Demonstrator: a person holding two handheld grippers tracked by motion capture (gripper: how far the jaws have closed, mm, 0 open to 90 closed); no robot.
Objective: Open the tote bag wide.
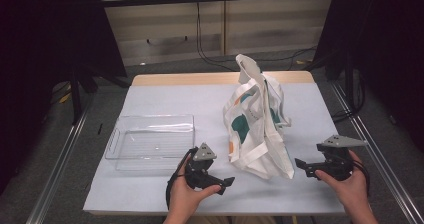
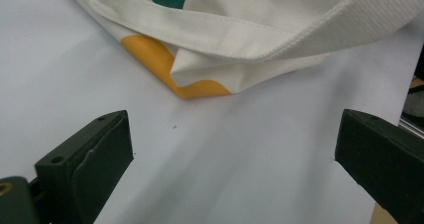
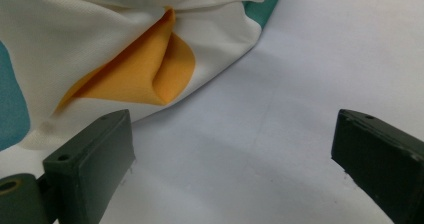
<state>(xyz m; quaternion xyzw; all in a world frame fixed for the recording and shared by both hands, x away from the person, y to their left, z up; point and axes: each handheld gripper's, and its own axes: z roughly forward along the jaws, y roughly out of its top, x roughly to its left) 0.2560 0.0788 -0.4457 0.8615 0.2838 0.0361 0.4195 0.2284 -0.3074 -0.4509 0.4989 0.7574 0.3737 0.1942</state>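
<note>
On the tabletop [image 1: 165,194], right of centre: one cloth tote bag [image 1: 257,129], off-white with teal and orange patches, taken here as the landmark. It is slumped but partly upright, its handles [image 1: 248,71] raised at the far end, which suggests contents inside; what these are cannot be told. The near corner of the bag lies flat on the white cover.

Left of the bag, well apart from it: one clear plastic tray [image 1: 151,143], shallow and seemingly empty, set with its long side toward the person. Judged as a receiving container for whatever the bag holds.

Left of the bag's near corner, near it: left hand-held gripper [image 1: 225,183], gripped from below by the left hand [image 1: 187,196], jaws pointed rightward toward the bag. The jaws are seen wide apart in the left gripper view, with bare tabletop between them and the orange corner patch [image 2: 200,86] just ahead. Nothing is held.

Right of the bag's near end, near it: right hand-held gripper [image 1: 302,166], held in the right hand [image 1: 347,184], jaws pointed leftward toward the bag. Jaws likewise spread, nothing between them; an orange fold [image 3: 145,74] of the bag lies just ahead.

Pose, both hands: low over the near tabletop edge, flanking the bag symmetrically, forearms entering from below. Judged as a ready stance for a two-sided grasp of the bag.
</note>
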